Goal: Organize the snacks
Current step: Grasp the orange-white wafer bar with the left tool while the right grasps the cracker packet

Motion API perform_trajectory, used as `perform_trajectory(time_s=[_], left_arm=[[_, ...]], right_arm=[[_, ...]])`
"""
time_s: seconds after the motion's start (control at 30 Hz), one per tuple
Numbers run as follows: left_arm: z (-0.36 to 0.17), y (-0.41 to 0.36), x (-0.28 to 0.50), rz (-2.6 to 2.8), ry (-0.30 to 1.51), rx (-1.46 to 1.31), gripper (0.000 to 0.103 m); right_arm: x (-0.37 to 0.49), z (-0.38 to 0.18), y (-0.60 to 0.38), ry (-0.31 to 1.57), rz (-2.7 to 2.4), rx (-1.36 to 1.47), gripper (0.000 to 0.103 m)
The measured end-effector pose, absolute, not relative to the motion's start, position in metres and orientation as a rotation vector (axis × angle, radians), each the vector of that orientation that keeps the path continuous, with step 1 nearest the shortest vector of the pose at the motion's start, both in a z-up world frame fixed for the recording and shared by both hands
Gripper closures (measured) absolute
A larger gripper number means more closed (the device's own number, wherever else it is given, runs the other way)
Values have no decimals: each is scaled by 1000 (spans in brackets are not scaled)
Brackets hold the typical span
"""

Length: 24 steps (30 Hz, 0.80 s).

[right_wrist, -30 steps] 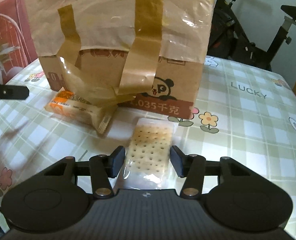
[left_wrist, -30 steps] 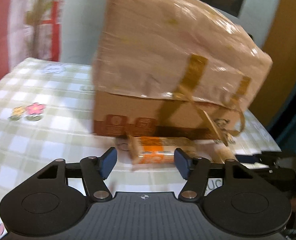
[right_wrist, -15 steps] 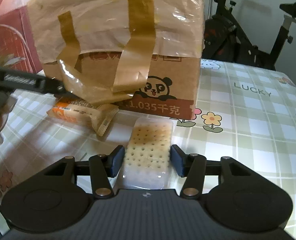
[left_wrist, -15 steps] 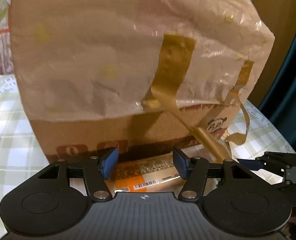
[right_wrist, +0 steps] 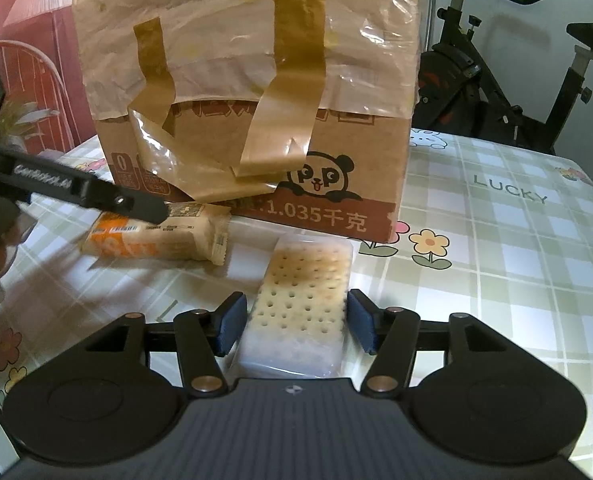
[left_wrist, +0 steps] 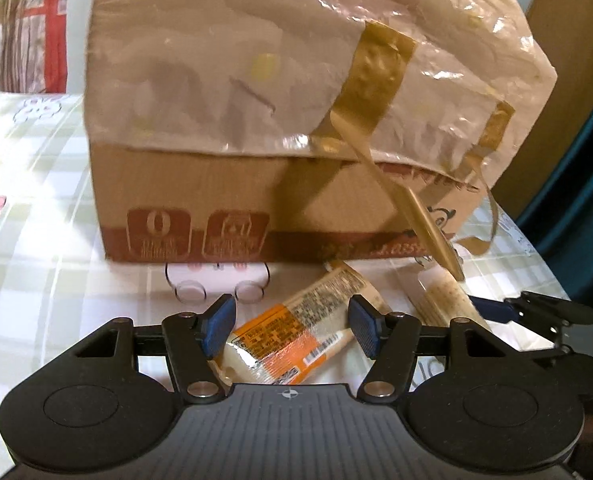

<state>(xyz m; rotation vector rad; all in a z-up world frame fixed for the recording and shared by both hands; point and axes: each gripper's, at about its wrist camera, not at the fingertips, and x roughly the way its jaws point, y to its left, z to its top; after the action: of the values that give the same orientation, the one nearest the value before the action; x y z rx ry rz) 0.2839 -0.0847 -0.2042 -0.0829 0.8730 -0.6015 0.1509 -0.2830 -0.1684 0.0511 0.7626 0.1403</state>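
Note:
An orange-and-white wrapped snack bar [left_wrist: 296,336] lies on the checked tablecloth in front of a taped cardboard box [left_wrist: 256,128]. My left gripper [left_wrist: 292,326] is open, its blue pads on either side of the bar without touching it. The bar also shows in the right wrist view [right_wrist: 156,236], with a left finger [right_wrist: 96,196] over it. A clear pack of perforated crackers [right_wrist: 300,304] lies lengthwise between the open pads of my right gripper [right_wrist: 294,322]. The cracker pack [left_wrist: 448,300] and the right gripper's fingers [left_wrist: 536,308] show at the right of the left wrist view.
The box [right_wrist: 256,100] has a panda print, loose brown tape strips and plastic film hanging over its front. The tablecloth [right_wrist: 496,260] extends right of the box. An exercise bike [right_wrist: 496,60] stands behind the table. The table edge runs close on the right in the left wrist view.
My left gripper has pulled back and lowered around the orange bar, which now lies diagonally between its pads. My right gripper has edged forward along the cracker pack. Both stay open.

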Motion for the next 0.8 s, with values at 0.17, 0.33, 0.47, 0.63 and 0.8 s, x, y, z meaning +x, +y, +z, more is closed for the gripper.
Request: perform_trajectory(time_s=[0.17, 0.33, 0.47, 0.63, 0.8], left_arm=[[-210, -84, 262, -597, 904, -85, 38], [-210, -97, 258, -596, 902, -42, 37], [-211, -105, 259, -601, 897, -9, 35], [-208, -116, 263, -599, 882, 64, 34], [-209, -133, 269, -565, 861, 141, 43]], right_arm=[[151, -169, -282, 763, 139, 47, 43], [150, -169, -282, 759, 141, 51, 43], [150, -169, -281, 758, 142, 52, 43], [150, -169, -280, 756, 142, 59, 43], [150, -168, -278, 756, 140, 57, 42]])
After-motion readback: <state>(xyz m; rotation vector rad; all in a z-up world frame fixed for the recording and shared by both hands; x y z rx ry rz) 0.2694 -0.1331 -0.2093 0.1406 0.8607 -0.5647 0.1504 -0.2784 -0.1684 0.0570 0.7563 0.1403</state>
